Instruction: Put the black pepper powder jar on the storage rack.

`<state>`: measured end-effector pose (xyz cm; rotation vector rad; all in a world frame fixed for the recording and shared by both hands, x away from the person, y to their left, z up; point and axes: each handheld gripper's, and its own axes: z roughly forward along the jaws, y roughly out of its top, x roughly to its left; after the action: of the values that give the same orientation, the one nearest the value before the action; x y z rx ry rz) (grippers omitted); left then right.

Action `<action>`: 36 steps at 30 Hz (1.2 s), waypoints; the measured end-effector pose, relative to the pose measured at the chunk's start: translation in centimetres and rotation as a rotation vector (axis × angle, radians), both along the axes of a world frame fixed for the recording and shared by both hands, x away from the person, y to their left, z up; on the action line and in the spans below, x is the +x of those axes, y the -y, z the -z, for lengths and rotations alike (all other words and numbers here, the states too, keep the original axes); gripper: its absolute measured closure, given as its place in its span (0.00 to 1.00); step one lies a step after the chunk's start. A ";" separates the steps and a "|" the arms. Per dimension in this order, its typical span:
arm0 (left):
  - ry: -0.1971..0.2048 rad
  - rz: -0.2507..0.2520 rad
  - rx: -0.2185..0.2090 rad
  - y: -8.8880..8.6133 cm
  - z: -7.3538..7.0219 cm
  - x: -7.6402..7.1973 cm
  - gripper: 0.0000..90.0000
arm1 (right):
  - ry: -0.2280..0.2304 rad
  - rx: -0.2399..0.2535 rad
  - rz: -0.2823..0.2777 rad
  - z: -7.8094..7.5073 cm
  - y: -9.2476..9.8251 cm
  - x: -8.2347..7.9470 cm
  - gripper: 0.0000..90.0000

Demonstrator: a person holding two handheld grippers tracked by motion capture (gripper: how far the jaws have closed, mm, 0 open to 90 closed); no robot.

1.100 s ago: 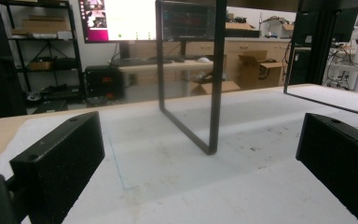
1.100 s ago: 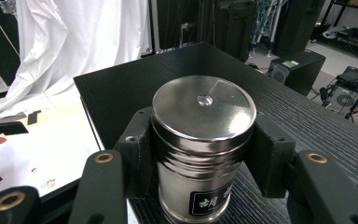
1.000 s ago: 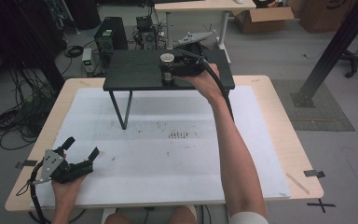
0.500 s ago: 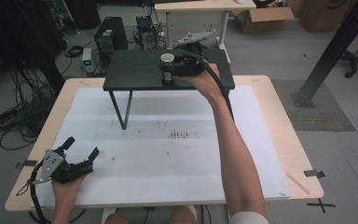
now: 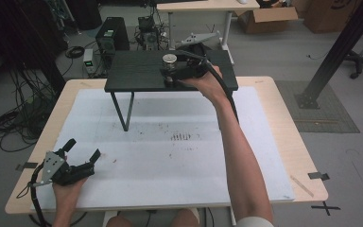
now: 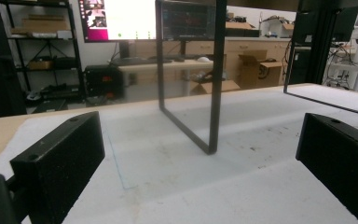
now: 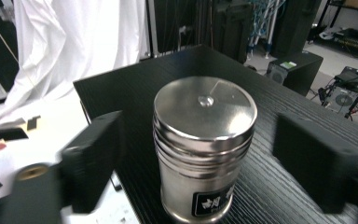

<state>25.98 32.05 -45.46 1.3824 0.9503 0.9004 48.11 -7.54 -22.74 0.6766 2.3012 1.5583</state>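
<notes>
A shiny metal tin (image 5: pixel 170 59) with a lid stands upright on a black raised shelf (image 5: pixel 137 71) at the back of the table. My right gripper (image 5: pixel 169 72) reaches it from the right. In the right gripper view the tin (image 7: pixel 205 116) stands between the jaws with a gap on each side. The right gripper (image 7: pixel 205 161) is open; its jaws have just been opening and the pads do not touch the tin. My left gripper (image 5: pixel 82 149) rests open near the front left corner, with nothing between its jaws (image 6: pixel 205 158).
A white mat (image 5: pixel 179 156) covers the wooden table. The shelf's thin black leg (image 6: pixel 214 93) stands ahead of the left gripper. A black slanted post (image 5: pixel 335 52) rises right of the table, with a computer tower (image 5: pixel 108 35) and cables on the floor behind.
The right gripper's jaws have spread away from the tin, which stays upright on the shelf. Neither hand has shifted, and the left gripper is unchanged.
</notes>
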 end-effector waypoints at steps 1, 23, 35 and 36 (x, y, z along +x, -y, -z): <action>-0.001 0.000 0.000 0.0 0.0 0.0 0.02 | 0.002 0.005 0.000 0.0 0.0 0.0 0.10; -0.004 0.000 0.000 0.0 0.0 0.0 0.02 | 0.045 -0.020 -0.010 -1.1 0.7 -1.8 0.00; -0.003 0.000 0.001 0.0 0.0 0.0 0.02 | 0.120 -0.009 0.012 -2.4 2.7 -5.3 0.00; -0.002 0.000 0.000 0.0 0.0 0.0 0.02 | 0.126 -0.007 0.015 -2.4 2.9 -5.5 0.00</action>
<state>25.99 32.05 -45.46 1.3839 0.9516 0.8991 42.59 -10.46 -20.31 0.5752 2.2042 1.5391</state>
